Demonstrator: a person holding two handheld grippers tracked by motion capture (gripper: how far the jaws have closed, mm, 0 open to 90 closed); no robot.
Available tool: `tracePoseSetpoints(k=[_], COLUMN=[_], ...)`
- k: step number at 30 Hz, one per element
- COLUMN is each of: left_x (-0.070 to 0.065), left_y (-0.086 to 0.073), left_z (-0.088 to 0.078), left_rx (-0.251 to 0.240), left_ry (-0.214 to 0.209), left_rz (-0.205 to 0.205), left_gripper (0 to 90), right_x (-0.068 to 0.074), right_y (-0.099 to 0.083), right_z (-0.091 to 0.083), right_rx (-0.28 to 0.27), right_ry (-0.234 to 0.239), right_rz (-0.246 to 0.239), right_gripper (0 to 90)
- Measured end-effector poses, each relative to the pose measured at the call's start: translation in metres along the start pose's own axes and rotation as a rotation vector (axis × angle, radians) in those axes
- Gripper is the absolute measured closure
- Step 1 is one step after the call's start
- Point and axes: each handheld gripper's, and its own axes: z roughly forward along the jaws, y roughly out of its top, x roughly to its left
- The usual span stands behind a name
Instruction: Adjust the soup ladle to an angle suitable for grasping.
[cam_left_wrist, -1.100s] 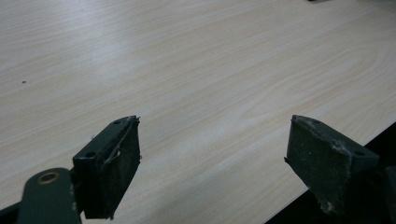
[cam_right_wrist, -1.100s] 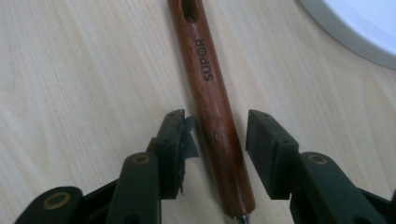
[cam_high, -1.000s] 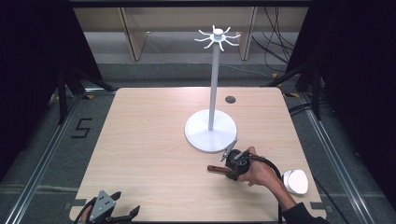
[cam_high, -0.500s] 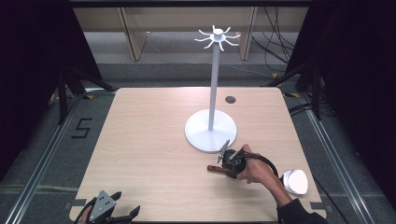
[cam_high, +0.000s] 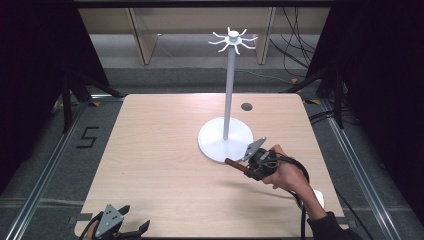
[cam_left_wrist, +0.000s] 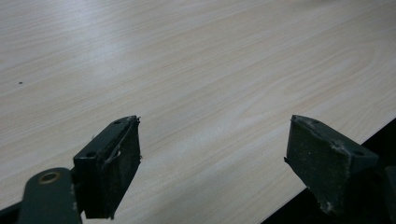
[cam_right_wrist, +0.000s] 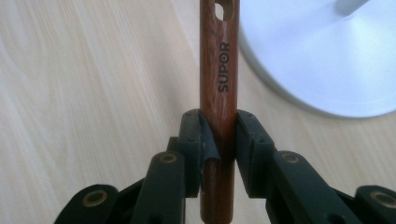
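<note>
Right gripper view: right gripper (cam_right_wrist: 219, 133) has just clamped onto a reddish-brown wooden handle (cam_right_wrist: 219, 79), pointing straight ahead beside the round white stand base (cam_right_wrist: 322, 65). Left gripper (cam_left_wrist: 212, 158) sits wide open, nothing in it.

Light wood desk (cam_high: 165, 150) at centre. Grey floor (cam_high: 50, 145) around it, "5" marking (cam_high: 86, 137) at left. Dark curtains (cam_high: 35, 60) both sides; cables (cam_high: 295, 50) upper right.

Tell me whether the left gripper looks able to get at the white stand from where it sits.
Probably yes: the left gripper sits open at the table's near edge, with bare tabletop between it and the white stand. The right gripper, holding a wooden handle, is beside the base.
</note>
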Motion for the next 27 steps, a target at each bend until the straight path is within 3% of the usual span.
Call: tracePoseSetpoints(k=[1, 2, 3, 5, 6, 8, 9, 10, 11, 17, 18, 20, 21, 23, 27], left_x=[0.001, -0.001, -0.001, 0.0, -0.001, -0.001, -0.001, 0.0, 0.0, 0.0, 0.0, 0.0, 0.001, 0.0, 0.0], left_y=[0.0, 0.0, 0.0, 0.0, 0.0, 0.0, 0.0, 0.0, 0.0, 0.0, 0.0, 0.0, -0.001, 0.0, 0.0], left_z=[-0.001, 0.0, 0.0, 0.0, 0.0, 0.0, 0.0, 0.0, 0.0, 0.0, 0.0, 0.0, 0.0, 0.0, 0.0], left_rx=[0.005, -0.002, -0.002, 0.004, 0.002, -0.001, -0.001, 0.001, 0.002, 0.001, 0.0, -0.001, 0.021, 0.002, 0.008], left_ry=[0.0, 0.007, 0.007, 0.001, 0.006, 0.005, 0.005, -0.001, 0.005, 0.002, 0.004, -0.001, 0.009, -0.001, 0.003], left_rz=[0.004, -0.021, -0.021, -0.003, -0.015, -0.018, -0.007, 0.001, -0.015, 0.0, -0.019, -0.003, 0.008, 0.0, -0.01], left_gripper=[17.1, 17.0, 17.0, 17.0, 17.0, 17.0, 17.0, 17.0, 17.0, 17.0, 17.0, 17.0, 17.0, 17.0, 17.0], right_x=[-0.003, -0.007, -0.009, -0.011, -0.013, -0.015, -0.015, -0.016, -0.02, -0.023, -0.025, -0.025, -0.026, -0.026, -0.028], right_y=[-0.002, -0.006, -0.008, -0.01, -0.015, -0.017, -0.02, -0.022, -0.026, -0.033, -0.034, -0.037, -0.038, -0.039, -0.043], right_z=[-0.005, -0.018, -0.021, -0.026, -0.039, -0.042, -0.048, -0.052, -0.06, -0.082, -0.085, -0.092, -0.096, -0.104, -0.118], right_rx=[-0.025, -0.075, -0.113, -0.132, -0.175, -0.193, -0.21, -0.23, -0.279, -0.358, -0.388, -0.414, -0.43, -0.462, -0.567], right_ry=[0.002, 0.007, -0.004, -0.007, -0.006, -0.008, -0.014, -0.019, -0.048, -0.04, -0.055, -0.051, -0.06, -0.065, -0.069], right_rz=[-0.005, 0.039, 0.024, 0.036, 0.074, 0.077, 0.104, 0.1, 0.089, 0.13, 0.138, 0.138, 0.134, 0.134, 0.162], right_gripper=[74.2, 74.2, 74.2, 74.2, 74.2, 74.3, 74.2, 74.3, 74.3, 74.3, 74.3, 74.3, 74.3, 74.3, 74.4])
